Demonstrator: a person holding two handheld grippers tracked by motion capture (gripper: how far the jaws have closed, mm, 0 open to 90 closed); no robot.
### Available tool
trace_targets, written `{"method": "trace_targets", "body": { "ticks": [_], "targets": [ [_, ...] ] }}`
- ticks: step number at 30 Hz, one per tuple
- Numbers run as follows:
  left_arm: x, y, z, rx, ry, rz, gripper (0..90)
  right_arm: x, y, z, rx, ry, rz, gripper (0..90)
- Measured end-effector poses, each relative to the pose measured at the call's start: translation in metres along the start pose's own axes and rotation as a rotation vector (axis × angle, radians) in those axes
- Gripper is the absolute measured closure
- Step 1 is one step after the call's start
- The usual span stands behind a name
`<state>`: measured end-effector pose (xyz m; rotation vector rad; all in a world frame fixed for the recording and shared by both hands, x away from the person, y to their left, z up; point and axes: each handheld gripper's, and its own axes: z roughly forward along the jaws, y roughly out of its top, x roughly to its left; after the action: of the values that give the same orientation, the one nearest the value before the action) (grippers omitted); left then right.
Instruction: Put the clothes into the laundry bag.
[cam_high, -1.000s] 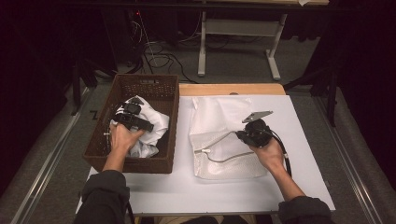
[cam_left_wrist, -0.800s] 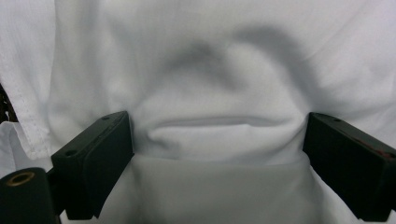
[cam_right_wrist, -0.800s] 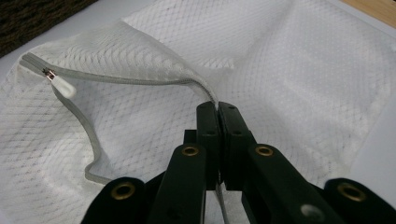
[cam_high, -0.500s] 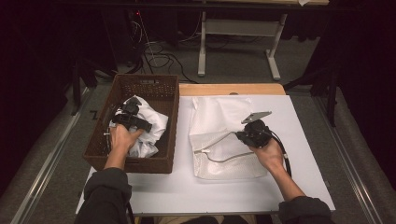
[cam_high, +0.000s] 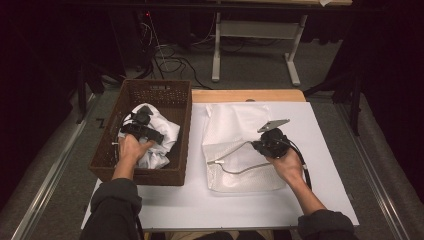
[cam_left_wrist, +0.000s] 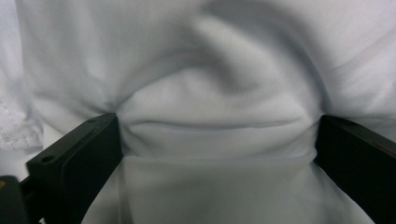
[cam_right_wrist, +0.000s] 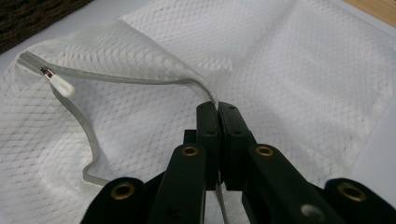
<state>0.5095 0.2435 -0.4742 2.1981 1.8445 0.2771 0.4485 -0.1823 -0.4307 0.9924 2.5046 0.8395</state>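
A white cloth (cam_high: 161, 150) lies crumpled in a brown woven basket (cam_high: 150, 176) at the left. My left gripper (cam_high: 159, 137) is pushed down into it. In the left gripper view its jaws stand wide, and a mound of the cloth (cam_left_wrist: 210, 70) bulges between the left gripper (cam_left_wrist: 219, 140) fingers. A white mesh bag (cam_high: 235, 145) lies flat on the table beside the basket, its zipper open. My right gripper (cam_high: 255, 146) is shut on the bag's zipper edge and holds the upper lip of the mesh bag (cam_right_wrist: 303, 70) raised. The right gripper (cam_right_wrist: 218, 106) pinches the zipper tape; the zipper pull (cam_right_wrist: 58, 84) hangs at the far end.
The white table top (cam_high: 320, 200) has bare room to the right of and in front of the bag. A wooden strip (cam_high: 247, 95) runs along the far edge. Behind the table, cables and a metal frame (cam_high: 216, 50) stand on the floor.
My left hand has shifted only slightly on the cloth in the basket. The right gripper has kept its hold on the bag's edge in the same place.
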Motion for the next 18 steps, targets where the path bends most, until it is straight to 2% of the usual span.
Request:
{"method": "trace_targets", "body": {
  "ticks": [4, 12, 13, 16, 18],
  "targets": [
    [-0.0027, -0.0011, 0.0005, 0.003, 0.038, 0.022, 8.6, 0.0005, -0.0009, -0.0002, -0.002, -0.002, -0.001, 89.1],
    [-0.005, -0.0026, 0.0001, 0.004, 0.085, 0.06, 20.1, -0.0014, -0.001, -0.0018, -0.009, 0.002, 0.006, 89.1],
    [-0.0054, -0.0028, 0.0, 0.003, 0.09, 0.065, 22.3, -0.0003, -0.0015, -0.0019, 0.0, 0.001, 0.015, 89.1],
    [-0.0063, -0.0032, -0.0018, 0.004, 0.114, 0.077, 33.7, 0.0012, -0.0009, -0.0019, -0.005, 0.0, -0.002, 89.1],
    [-0.0056, -0.003, -0.0029, 0.0, 0.116, 0.071, 39.3, 0.0006, -0.0005, -0.0026, -0.003, 0.002, -0.003, 89.1]
  ]
}}
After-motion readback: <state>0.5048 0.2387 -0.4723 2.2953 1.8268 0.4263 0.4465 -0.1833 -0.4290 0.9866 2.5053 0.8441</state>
